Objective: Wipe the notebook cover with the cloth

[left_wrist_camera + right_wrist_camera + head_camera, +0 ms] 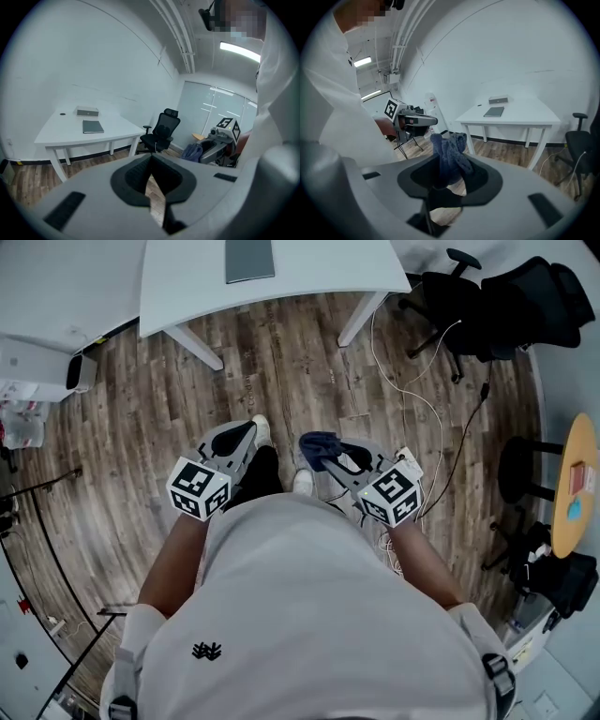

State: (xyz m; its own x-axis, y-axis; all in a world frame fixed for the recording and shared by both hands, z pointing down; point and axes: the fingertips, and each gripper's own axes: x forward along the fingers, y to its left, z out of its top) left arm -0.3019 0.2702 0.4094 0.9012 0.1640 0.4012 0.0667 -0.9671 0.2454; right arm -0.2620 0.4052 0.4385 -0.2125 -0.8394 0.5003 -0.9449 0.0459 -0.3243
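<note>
A dark grey notebook (249,260) lies flat on the white table (187,282) at the top of the head view, well ahead of both grippers; it also shows as the notebook (93,126) and the notebook (494,111). My right gripper (323,451) is shut on a dark blue cloth (449,154), which bunches up out of its jaws; the cloth (317,447) hangs over the floor. My left gripper (246,436) is shut with nothing in it. Both are held close to my body above the wooden floor.
A small grey box (87,112) sits behind the notebook on the table. A black office chair (469,306) stands at the right of the table, with white cables (412,395) trailing across the floor. A round wooden table (577,484) is at the far right.
</note>
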